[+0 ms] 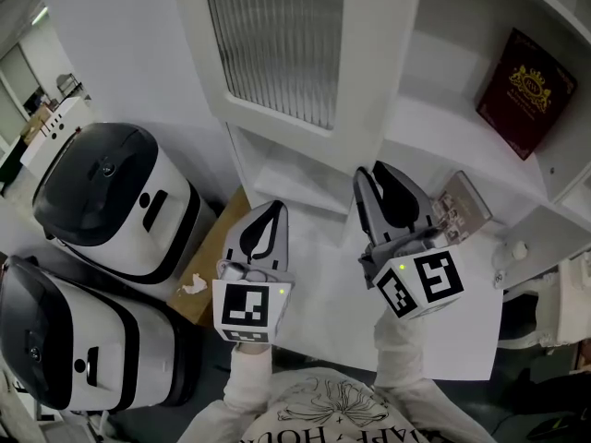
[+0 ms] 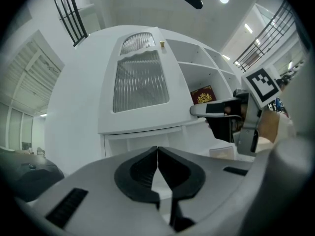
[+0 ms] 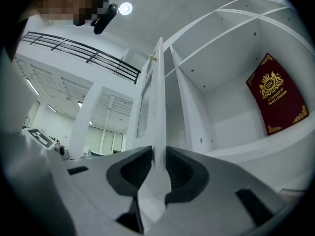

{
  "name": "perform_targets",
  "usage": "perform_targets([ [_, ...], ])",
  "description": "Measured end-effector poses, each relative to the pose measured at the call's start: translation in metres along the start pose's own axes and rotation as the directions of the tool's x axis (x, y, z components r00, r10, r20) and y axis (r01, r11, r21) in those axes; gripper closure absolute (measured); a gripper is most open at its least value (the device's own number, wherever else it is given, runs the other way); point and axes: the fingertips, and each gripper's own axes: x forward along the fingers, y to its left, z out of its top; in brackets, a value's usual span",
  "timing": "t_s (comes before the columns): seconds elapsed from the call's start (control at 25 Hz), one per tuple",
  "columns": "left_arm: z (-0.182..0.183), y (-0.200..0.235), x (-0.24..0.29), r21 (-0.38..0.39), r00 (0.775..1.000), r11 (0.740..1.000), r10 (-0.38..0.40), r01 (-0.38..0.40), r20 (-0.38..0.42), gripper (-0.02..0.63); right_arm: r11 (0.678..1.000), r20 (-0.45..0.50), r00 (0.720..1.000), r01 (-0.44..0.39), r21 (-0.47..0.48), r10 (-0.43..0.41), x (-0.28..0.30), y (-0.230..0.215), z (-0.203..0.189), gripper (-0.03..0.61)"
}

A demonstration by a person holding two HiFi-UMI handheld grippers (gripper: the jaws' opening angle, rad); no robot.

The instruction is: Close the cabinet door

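One risk: the jaws of the right gripper (image 3: 157,155), opening while pinching the edge of the cabinet door (image 3: 159,92), could slip off and leave it ajar; the left gripper (image 2: 157,151) jaws are closed, empty.

My left claw (image 2: 157,152) has its jaws met at the tips, with nothing between them. Ahead stands the white cabinet door (image 2: 140,82), swung open, with a ribbed glass pane. To its right are open shelves (image 2: 197,58), and a red book (image 2: 203,95) stands on one. The right claw (image 2: 193,110) is at the door's free edge, jaws opening with that edge between them. Its marker cube (image 2: 262,84) faces me.
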Motion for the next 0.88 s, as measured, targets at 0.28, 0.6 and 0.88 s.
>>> perform_targets([
  [0.28,-0.007,0.003,0.005,-0.007,1.000,1.000,0.015,-0.015,-0.019,0.609,0.999,0.007,0.999,0.039,-0.013,-0.039,0.005,-0.009,-0.001,0.491],
  [0.6,-0.003,0.001,0.009,-0.003,1.000,1.000,0.024,-0.024,-0.016,0.609,0.995,0.019,0.996,0.090,-0.035,-0.089,0.009,-0.022,-0.003,0.486],
  [0.88,-0.002,0.004,0.011,0.000,0.999,0.999,0.036,-0.036,-0.015,0.609,0.987,0.005,0.989,0.145,-0.074,-0.145,0.015,-0.031,-0.003,0.486],
])
